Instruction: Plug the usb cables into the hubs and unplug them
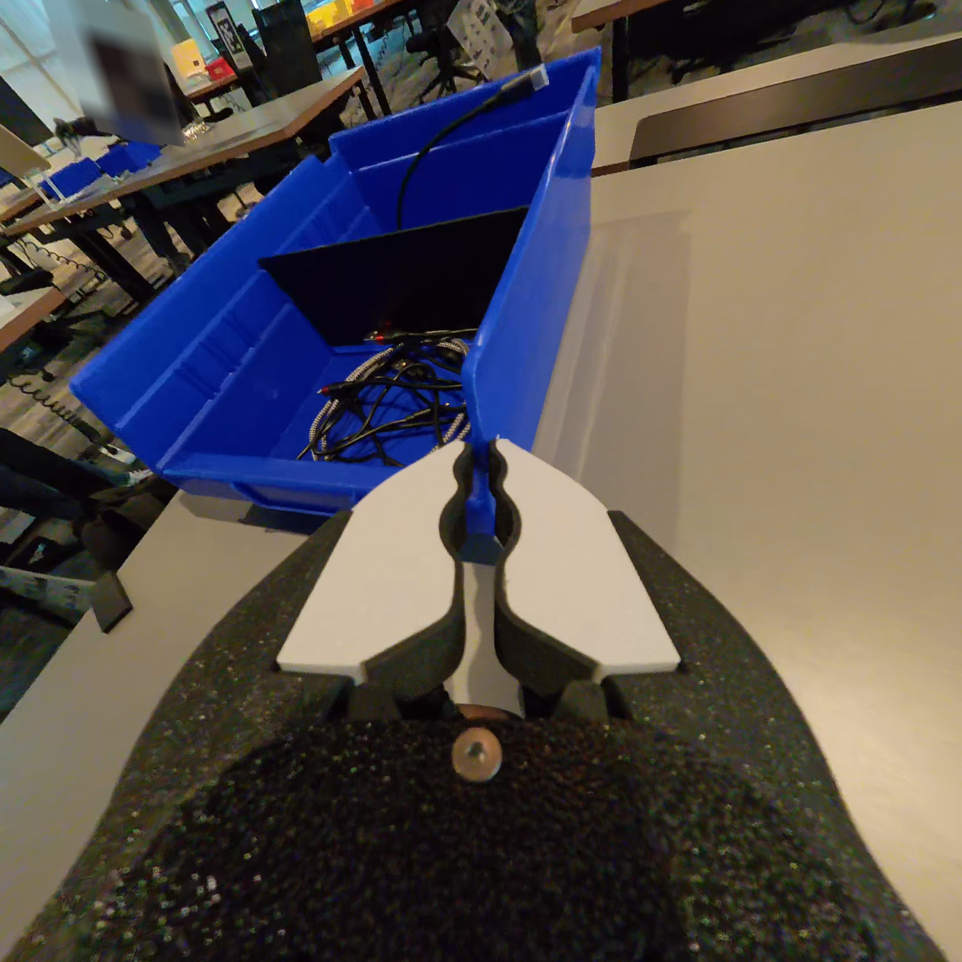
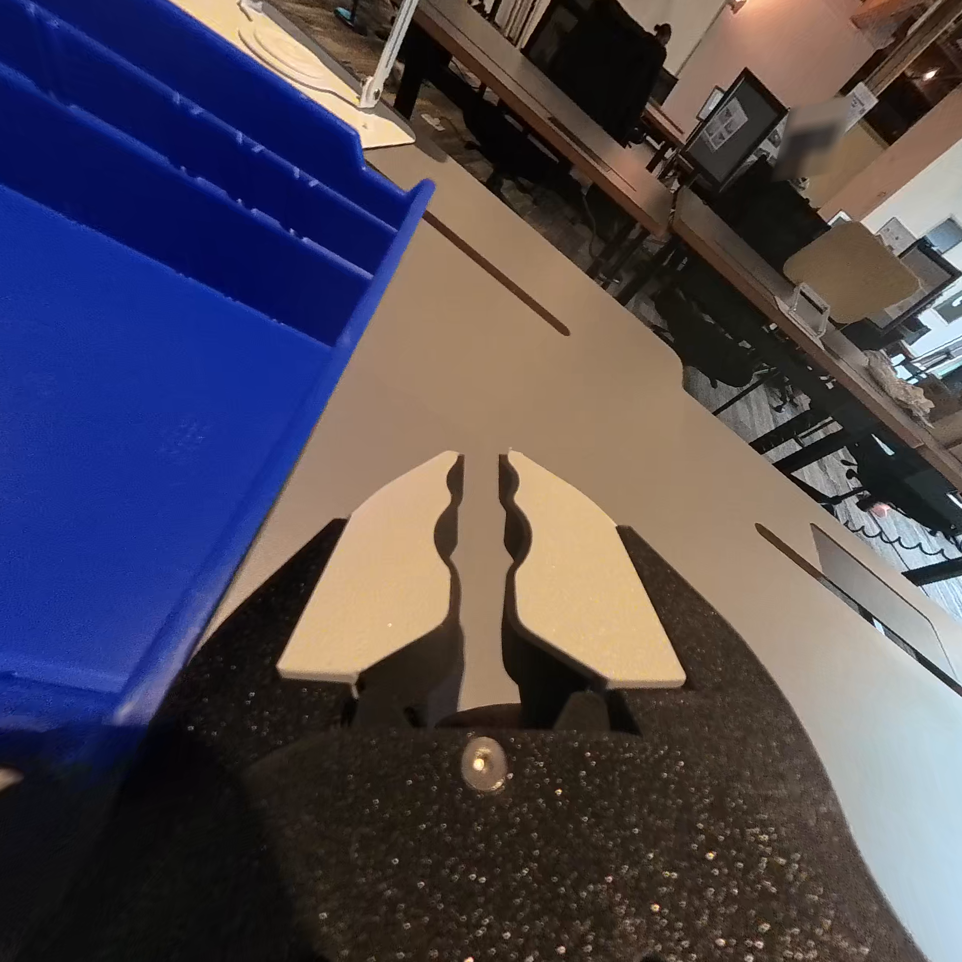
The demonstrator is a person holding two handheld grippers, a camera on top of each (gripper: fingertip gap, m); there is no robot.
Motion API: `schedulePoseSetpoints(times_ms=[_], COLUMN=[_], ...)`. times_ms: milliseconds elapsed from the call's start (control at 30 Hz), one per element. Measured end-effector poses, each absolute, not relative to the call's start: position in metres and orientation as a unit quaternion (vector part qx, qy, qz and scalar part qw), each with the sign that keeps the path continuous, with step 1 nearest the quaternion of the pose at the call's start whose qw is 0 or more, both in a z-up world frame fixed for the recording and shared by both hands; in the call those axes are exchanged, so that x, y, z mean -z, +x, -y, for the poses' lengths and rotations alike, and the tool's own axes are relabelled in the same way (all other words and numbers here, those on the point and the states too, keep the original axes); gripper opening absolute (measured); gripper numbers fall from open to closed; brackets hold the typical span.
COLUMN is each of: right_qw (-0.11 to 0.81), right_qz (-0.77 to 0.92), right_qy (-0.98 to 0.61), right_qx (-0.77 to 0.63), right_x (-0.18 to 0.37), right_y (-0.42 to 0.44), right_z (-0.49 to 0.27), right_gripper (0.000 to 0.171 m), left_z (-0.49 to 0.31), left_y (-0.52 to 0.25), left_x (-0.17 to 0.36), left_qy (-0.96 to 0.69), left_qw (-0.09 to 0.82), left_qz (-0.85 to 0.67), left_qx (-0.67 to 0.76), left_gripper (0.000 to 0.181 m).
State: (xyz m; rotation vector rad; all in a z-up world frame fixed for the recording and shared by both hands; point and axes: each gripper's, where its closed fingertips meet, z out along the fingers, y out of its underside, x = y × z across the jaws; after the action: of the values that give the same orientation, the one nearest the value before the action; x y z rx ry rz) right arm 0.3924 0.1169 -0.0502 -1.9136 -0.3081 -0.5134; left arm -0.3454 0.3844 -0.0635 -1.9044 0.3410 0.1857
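Note:
A blue plastic bin (image 1: 218, 364) stands on the grey table (image 1: 781, 468). A black divider (image 1: 406, 276) splits it. The near compartment holds a tangle of black and braided usb cables (image 1: 395, 406). One black cable (image 1: 447, 130) rises from the far compartment, its plug end at the bin's rim. My left gripper (image 1: 480, 447) is shut on the bin's near right corner wall (image 1: 481, 494). My right gripper (image 2: 481, 458) is slightly open and empty over bare table, just right of the bin's outer wall (image 2: 156, 416). No hub is visible.
The table (image 2: 520, 375) has cable slots (image 2: 500, 281) and a flap (image 2: 885, 598) at the right. Other desks, chairs and monitors stand beyond the table edges. A white lamp base (image 2: 385, 130) sits behind the bin. The left gripper's tips are roughly 80 centimeters from the right gripper's.

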Motion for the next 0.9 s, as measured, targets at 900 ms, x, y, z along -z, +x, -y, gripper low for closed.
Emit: schedulePoseSetpoints(times_ms=[900], right_qw=[0.552], right_qz=[0.335], right_qy=[-0.752], right_qx=[0.132], right_x=[0.014], right_y=[0.059], right_z=[-0.074], right_gripper=[0.044], left_z=[-0.298], left_y=[-0.149], left_x=[0.034], left_qy=[-0.610], left_qw=[0.677], left_qz=[-0.410], left_qx=[-0.031], left_gripper=[0.020])
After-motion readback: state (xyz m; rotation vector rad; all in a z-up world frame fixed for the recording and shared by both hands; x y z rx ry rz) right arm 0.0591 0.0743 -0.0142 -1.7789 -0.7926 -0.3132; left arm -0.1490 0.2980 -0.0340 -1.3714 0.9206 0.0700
